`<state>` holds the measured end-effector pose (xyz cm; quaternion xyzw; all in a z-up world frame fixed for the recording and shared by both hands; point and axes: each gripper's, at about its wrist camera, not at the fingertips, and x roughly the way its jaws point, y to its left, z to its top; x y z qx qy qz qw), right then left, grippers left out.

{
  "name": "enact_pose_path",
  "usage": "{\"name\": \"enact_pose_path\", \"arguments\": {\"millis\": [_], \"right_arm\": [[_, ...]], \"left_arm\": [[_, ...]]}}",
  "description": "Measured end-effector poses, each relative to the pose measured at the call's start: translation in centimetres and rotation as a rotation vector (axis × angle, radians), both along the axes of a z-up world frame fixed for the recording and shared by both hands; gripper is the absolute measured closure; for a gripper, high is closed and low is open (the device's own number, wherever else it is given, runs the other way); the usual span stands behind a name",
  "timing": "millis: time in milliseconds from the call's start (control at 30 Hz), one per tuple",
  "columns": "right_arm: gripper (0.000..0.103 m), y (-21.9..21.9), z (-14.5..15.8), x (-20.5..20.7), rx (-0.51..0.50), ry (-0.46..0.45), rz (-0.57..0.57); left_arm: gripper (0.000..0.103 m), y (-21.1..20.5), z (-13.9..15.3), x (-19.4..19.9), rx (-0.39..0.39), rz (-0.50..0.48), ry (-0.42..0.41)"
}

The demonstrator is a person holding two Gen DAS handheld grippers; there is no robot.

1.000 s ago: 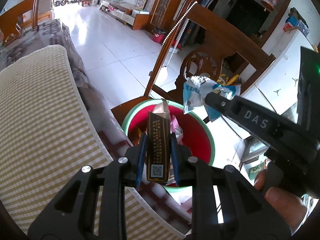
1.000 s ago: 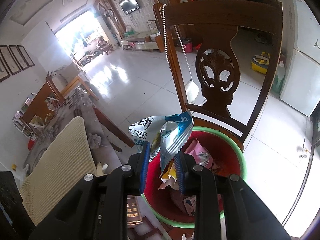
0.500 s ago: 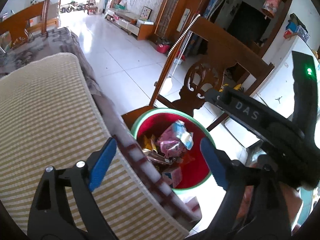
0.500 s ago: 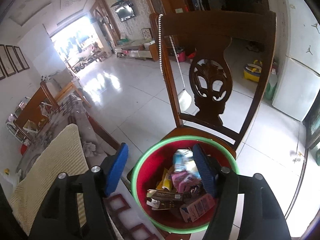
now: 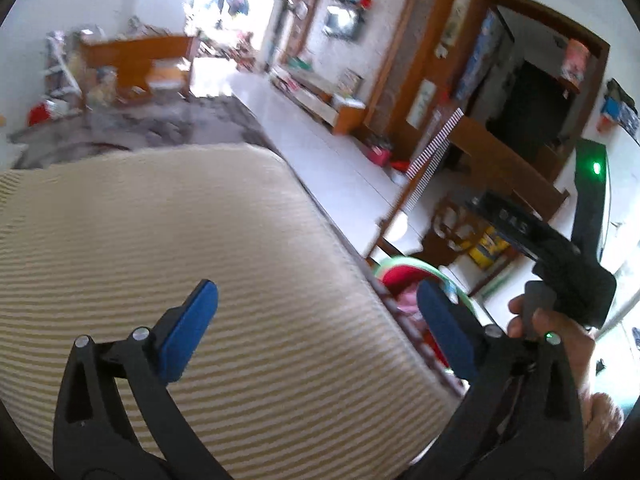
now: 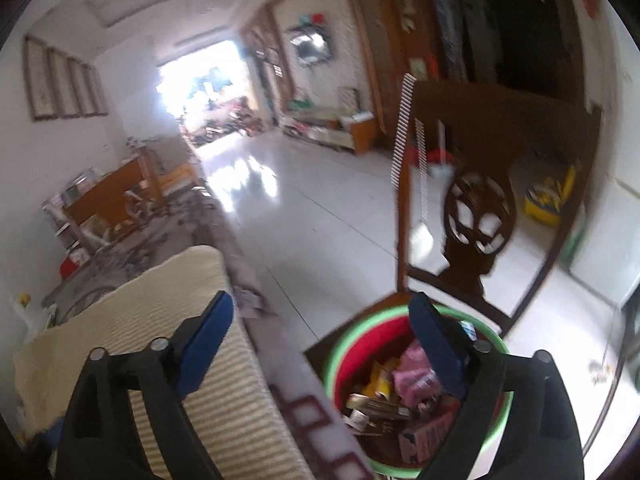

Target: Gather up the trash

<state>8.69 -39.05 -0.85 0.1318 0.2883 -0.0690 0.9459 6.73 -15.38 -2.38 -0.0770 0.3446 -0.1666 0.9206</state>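
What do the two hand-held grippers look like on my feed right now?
Both are black plastic frames with silver pivot bolts and flat blue pads on the fingers. That goes for the left hand-held gripper and the right hand-held gripper. From the left camera, the right one's black body shows faint white lettering, too blurred to read, and green indicator lights. No sleeves visible.

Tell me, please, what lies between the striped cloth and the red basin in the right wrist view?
Between the striped cloth and the red basin runs the table edge, patterned in white with dark red squares; no trash lies there.

Black grippers, blue pads

Left gripper [image 5: 316, 326] and right gripper [image 6: 322, 338]: silver screws; green light at 2 o'clock.
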Motion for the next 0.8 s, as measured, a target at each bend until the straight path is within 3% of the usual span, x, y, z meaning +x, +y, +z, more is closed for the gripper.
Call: {"name": "enact_pose_path", "arguments": {"millis": [100,233,400,600,800], "right_arm": [[0.006,2.6,1.0,-0.3,-0.008,-0.071,0.075],[0.007,5.5,1.9,-1.1,-0.014,-0.189,0.090],[0.007,6.7,2.0,-2.1,0.089,-0.268,0.050],[0.007,5.7,2.1,-3.5,0.101,-0.288,-0.044],[0.007,6.7,1.0,-4.9,0.077,-0.243,-0.007]], "left_arm": [[0.005,3.8,1.1,-1.3,-0.023,0.068,-0.069],[0.005,7.9,1.6,-2.6,-0.012,0.172,-0.148],[0.005,11.8,0.3,-3.6,-0.036,0.209,-0.159],[0.005,13.6,-0.1,-4.2,0.020,0.242,-0.203],[0.005,13.2,-0.2,-4.8,0.105,0.250,-0.226]]}}
